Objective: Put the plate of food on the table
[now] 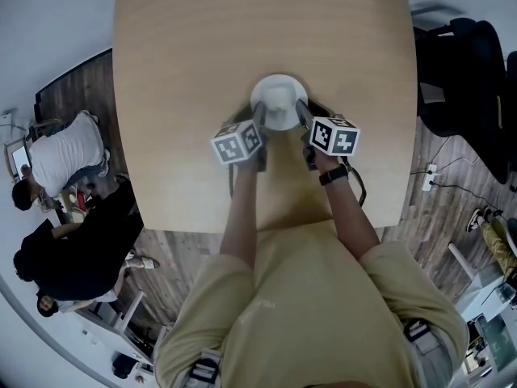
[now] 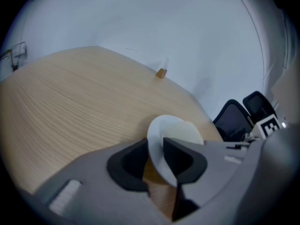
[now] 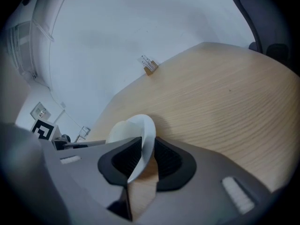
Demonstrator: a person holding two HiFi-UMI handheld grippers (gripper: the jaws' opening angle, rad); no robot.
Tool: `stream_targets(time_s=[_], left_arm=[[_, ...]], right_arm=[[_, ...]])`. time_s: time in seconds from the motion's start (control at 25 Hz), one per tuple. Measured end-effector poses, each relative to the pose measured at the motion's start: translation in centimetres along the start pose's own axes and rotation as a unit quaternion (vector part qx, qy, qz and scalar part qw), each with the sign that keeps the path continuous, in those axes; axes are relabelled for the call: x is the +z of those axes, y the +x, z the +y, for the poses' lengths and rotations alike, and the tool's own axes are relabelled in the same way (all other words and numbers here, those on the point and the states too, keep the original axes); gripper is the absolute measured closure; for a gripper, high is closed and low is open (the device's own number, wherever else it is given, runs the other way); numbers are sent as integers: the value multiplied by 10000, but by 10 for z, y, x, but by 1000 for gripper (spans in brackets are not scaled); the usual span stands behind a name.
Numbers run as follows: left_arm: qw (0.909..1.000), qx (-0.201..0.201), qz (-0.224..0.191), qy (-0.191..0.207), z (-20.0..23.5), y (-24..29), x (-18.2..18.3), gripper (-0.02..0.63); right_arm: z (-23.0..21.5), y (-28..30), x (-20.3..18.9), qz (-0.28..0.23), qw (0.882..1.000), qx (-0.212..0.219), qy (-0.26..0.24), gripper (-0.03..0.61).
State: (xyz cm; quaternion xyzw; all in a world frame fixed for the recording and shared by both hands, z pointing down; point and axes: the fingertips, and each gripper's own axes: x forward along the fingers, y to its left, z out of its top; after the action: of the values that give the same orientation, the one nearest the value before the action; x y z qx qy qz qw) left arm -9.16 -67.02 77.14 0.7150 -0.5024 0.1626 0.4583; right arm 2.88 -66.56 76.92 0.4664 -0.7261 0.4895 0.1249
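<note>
A pale wood surface [image 1: 186,71] with rounded corners fills the middle of the room, standing on a dark plank floor [image 1: 81,95] against a plain white wall [image 2: 164,22]. Black chairs [image 1: 468,79] crowd its 3 o'clock side. Two people [image 1: 65,160] are bent over their own things at about 8 o'clock, well apart from it. A power strip [image 1: 429,176] lies on the floor at 4 o'clock.

The white plate [image 1: 279,99] sits near the centre of the surface, just ahead of the person's hands. It looks to be resting on the wood, with a soft shadow beneath it.

The left tool [image 1: 257,120] meets the plate's rim at its 8 o'clock and the right tool [image 1: 301,113] at its 4 o'clock. The marker cubes of both trail back toward the person.

In the right gripper view the rim runs up between the two dark pads. Both pads press on it, so that tool is pinching the plate.

In the left gripper view the rim also stands between the pads. There a sliver of wood colour shows beside the outer pad. As far as I can make out, those jaws are eased off the rim rather than clamped on it.

A small brown block [image 2: 161,72] stands alone at the far edge of the surface, at 12 o'clock, well clear of the plate. A dark watch [image 1: 332,174] sits on the person's right wrist.
</note>
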Motion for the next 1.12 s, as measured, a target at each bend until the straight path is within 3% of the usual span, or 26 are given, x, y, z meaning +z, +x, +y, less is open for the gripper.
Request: stream_targets(time_s=[0.36,0.44,0.56,0.68,0.96,1.12], left_arm=[[9974,468,223,505,5,4,-7,515],[9966,577,242,538,7,3,-7,487],[9953,752,246,559,13,-5,-8,391],[9957,749,205,498,14,-14,-9,370],[9911,835,-508,901,-4,-56,5,371],[9841,670,-923,1358,-34,-86,8,373]], right_arm=[[-10,3,-12,265,9988,-350,-205,492],[-9,1,-11,215,9988,-351,-256,488],[-5,-4,-5,55,9988,-331,-366,477],[-4,-16,2,-143,9982,-309,-493,477],[10,-60,18,-743,9920,-148,-1006,477],[25,-103,32,-1494,9796,-66,-1345,508]])
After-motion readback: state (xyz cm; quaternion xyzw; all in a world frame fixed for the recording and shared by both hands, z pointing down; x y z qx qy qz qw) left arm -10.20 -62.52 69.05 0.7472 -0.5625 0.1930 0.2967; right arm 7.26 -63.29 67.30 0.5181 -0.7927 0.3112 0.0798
